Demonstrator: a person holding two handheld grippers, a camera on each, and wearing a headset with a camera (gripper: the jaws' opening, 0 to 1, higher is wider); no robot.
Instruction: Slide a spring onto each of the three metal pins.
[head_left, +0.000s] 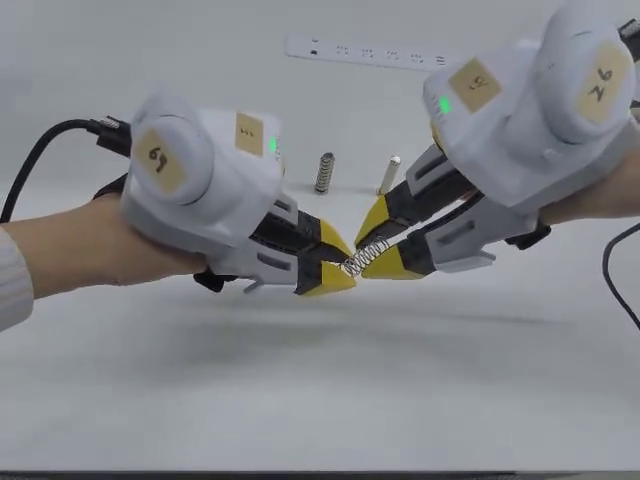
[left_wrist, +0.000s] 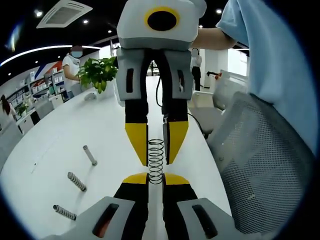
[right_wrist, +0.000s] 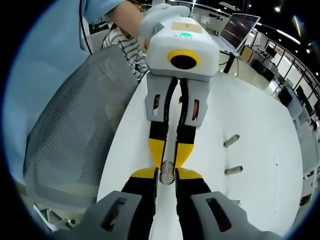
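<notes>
The spring (head_left: 362, 259) hung above the table (head_left: 300, 400), bridged between the two tools — the left tool (head_left: 343, 263) was pinched shut on one end, the right tool (head_left: 375, 248) on the other. Being light, thin wire, it would likely bow sideways or ping away if squeezed mid-coil. A hold near one end, leaving the bore open, looked safest for the bare pin (head_left: 388, 175) beside a sprung pin (head_left: 324, 172). Stickers seemingly read "69" on the left tool and "26" on the right — both turned, so uncertain.
</notes>
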